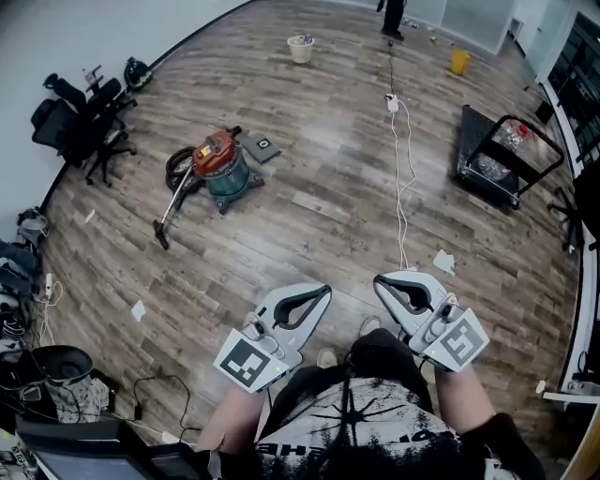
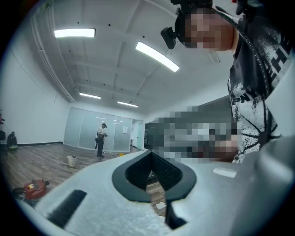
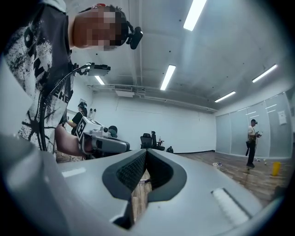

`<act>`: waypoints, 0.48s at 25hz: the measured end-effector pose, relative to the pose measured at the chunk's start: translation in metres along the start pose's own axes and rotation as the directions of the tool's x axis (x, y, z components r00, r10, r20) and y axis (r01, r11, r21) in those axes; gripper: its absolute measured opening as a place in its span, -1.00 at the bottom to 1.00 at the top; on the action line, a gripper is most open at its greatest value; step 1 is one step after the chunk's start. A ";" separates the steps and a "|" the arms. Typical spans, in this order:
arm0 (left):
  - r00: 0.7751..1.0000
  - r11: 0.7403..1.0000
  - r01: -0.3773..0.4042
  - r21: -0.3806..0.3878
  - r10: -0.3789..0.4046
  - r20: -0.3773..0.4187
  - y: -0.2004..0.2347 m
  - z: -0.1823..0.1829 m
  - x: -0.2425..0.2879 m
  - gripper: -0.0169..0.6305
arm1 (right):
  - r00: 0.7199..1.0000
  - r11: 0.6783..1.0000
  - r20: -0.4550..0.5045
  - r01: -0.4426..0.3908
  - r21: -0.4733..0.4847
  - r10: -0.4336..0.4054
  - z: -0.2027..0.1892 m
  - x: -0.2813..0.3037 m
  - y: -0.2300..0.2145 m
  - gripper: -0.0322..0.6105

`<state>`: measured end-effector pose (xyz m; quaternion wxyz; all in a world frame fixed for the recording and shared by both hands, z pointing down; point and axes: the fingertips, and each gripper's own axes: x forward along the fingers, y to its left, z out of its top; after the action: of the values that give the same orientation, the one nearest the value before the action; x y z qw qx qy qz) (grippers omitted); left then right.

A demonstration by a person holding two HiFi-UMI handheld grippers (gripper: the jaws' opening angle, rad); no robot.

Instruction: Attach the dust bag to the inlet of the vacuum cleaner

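Wood floor (image 1: 328, 225) bears vacuum cleaner (image 1: 223, 165): red lid (image 1: 215, 150), teal drum (image 1: 231, 180), black hose (image 1: 174, 167).

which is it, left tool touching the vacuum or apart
Apart. Head view: bare floor lies between the left tool and the vacuum.

Wood-plank floor (image 1: 309, 216) everywhere, pretty open room. Upper left there's a clump of black office chairs (image 1: 84, 122) by the wall. Top centre sits a pale bucket (image 1: 300, 49), with a yellow container (image 1: 459, 62) off to its right and a person (image 1: 392, 17) standing at the very top edge. A black cart (image 1: 502, 155) is parked at the right. A white cable (image 1: 405, 178) snakes down the floor right of centre. One paper scrap (image 1: 443, 262) lies near its lower end, and there's a black bin (image 1: 58, 366) at lower left.
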<state>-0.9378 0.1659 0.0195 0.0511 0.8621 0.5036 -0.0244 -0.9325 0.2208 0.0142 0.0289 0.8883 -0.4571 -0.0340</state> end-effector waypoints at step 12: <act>0.997 0.998 -0.060 0.011 0.060 -0.049 0.071 -0.014 0.088 -0.95 | 0.999 0.998 0.027 -0.046 0.037 0.045 -0.019 0.028 -0.116 -0.89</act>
<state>-0.8331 0.2095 0.0293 0.0353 0.8774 0.4784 -0.0042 -0.8205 0.2663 0.0221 0.0071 0.8776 -0.4780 -0.0362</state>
